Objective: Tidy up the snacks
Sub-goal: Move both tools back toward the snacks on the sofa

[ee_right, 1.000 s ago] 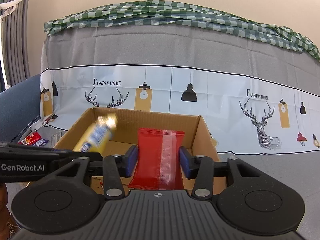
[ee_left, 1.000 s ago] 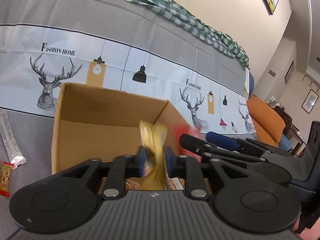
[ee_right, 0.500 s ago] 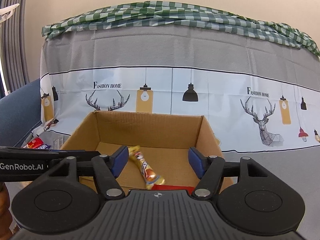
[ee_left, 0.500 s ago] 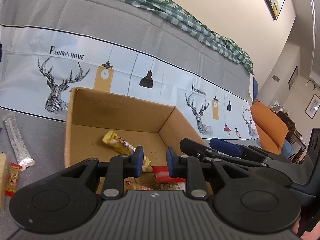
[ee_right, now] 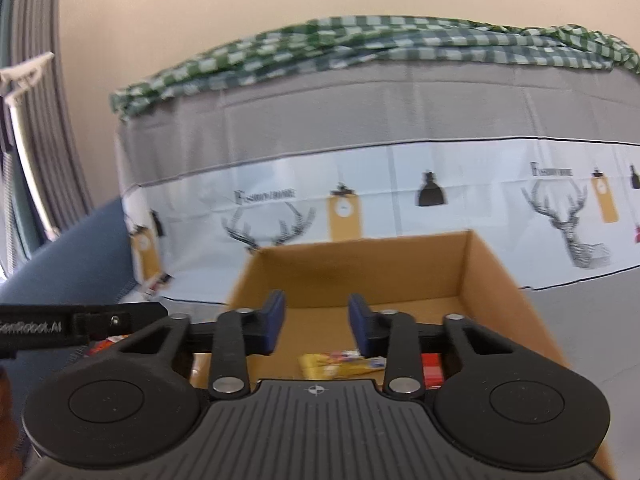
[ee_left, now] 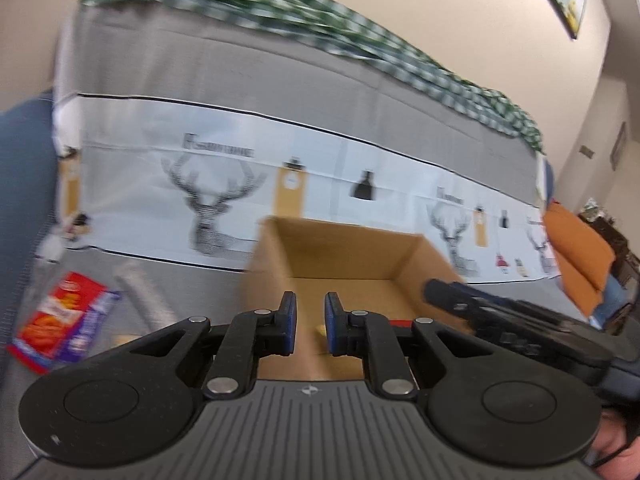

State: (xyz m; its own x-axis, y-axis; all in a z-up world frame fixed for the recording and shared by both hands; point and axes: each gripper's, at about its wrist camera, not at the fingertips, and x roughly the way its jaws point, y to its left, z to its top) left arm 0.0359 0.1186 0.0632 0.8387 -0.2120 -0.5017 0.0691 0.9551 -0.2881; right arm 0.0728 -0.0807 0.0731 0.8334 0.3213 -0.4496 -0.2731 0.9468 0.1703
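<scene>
The open cardboard box (ee_left: 340, 248) stands on the grey sofa seat in front of both grippers. My left gripper (ee_left: 306, 308) hovers over its near left edge; its jaws are closing with a narrow gap and nothing between them. Inside the box lie a yellow snack packet (ee_right: 336, 364) and a red packet (ee_right: 432, 368), mostly hidden behind the right gripper's body. My right gripper (ee_right: 316, 312) is over the box's (ee_right: 360, 264) near side, its jaws closing on nothing. A red snack pack (ee_left: 60, 316) and a silver packet (ee_left: 136, 292) lie on the seat left of the box.
The sofa back carries a deer-print cover (ee_left: 216, 204) with a green checked cloth (ee_right: 360, 44) on top. An orange cushion (ee_left: 576, 256) sits at the right end and a blue armrest (ee_right: 60, 256) at the left. The picture is blurred by motion.
Both packets were let go and dropped into the box. The left gripper swung left, bringing the loose snacks on the seat into view. Both pairs of jaws stand narrower than half a second ago.
</scene>
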